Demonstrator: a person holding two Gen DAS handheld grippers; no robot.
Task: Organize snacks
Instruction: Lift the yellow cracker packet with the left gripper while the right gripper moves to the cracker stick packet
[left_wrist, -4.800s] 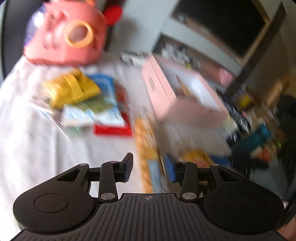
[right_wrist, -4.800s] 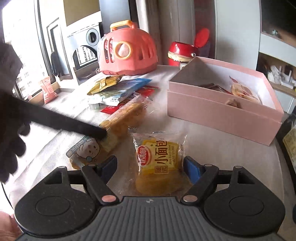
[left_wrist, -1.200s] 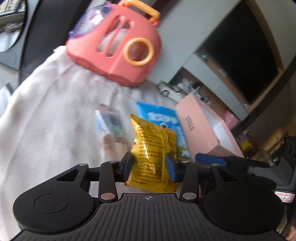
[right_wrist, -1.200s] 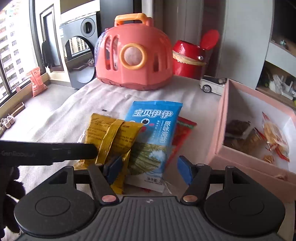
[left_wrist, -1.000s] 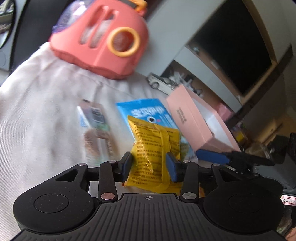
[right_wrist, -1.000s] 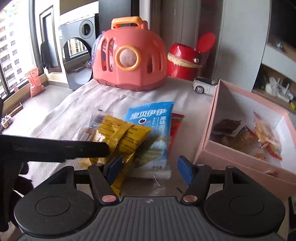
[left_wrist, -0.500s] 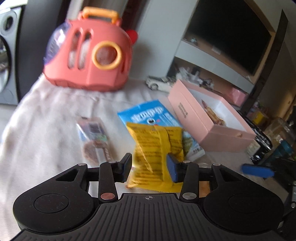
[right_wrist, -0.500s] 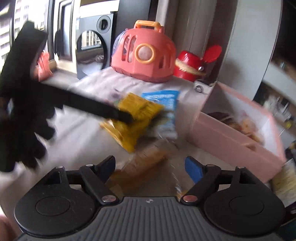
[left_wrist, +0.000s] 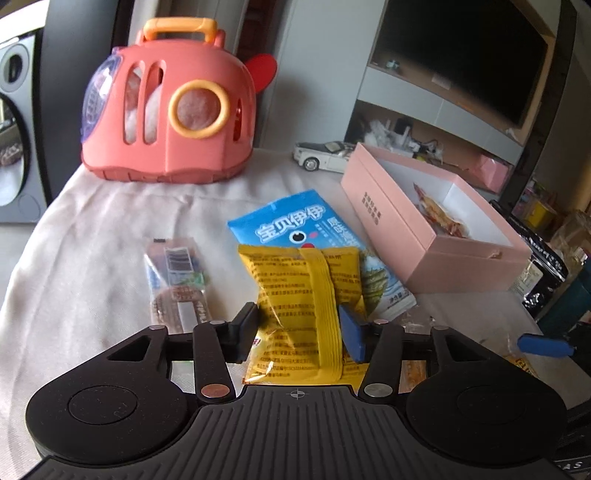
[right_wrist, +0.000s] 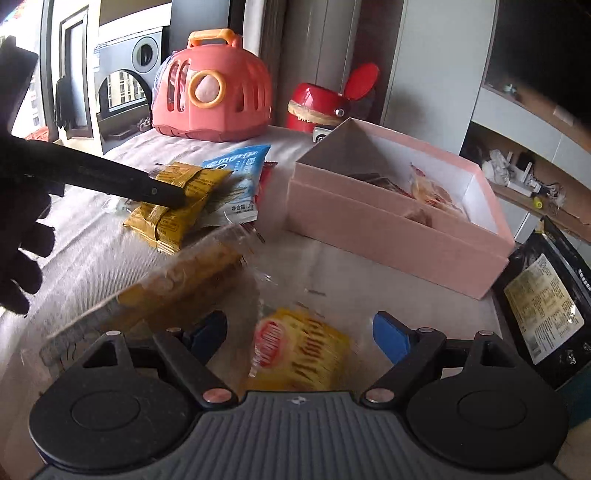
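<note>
My left gripper (left_wrist: 299, 332) is shut on a yellow snack packet (left_wrist: 303, 295) and holds it above the cloth; the packet also shows in the right wrist view (right_wrist: 177, 199). A blue snack bag (left_wrist: 295, 225) lies behind it, and a clear-wrapped biscuit pack (left_wrist: 177, 280) lies to its left. The open pink box (left_wrist: 424, 236) with several snacks inside stands to the right. My right gripper (right_wrist: 299, 336) is open, with a small yellow bread packet (right_wrist: 299, 354) between its fingers on the table. A long clear pack of yellow biscuits (right_wrist: 177, 284) lies left of it.
A pink toy carrier (left_wrist: 166, 110) stands at the back of the white tablecloth (left_wrist: 92, 229). A red container (right_wrist: 321, 107) and a white toy car (left_wrist: 325, 155) stand behind the box. A black bag (right_wrist: 546, 299) sits at the table's right edge.
My left gripper has closed on the yellow packet, lifted it and swung it right toward the pink box. My right gripper has pulled back from the blue bag over the bread packet.
</note>
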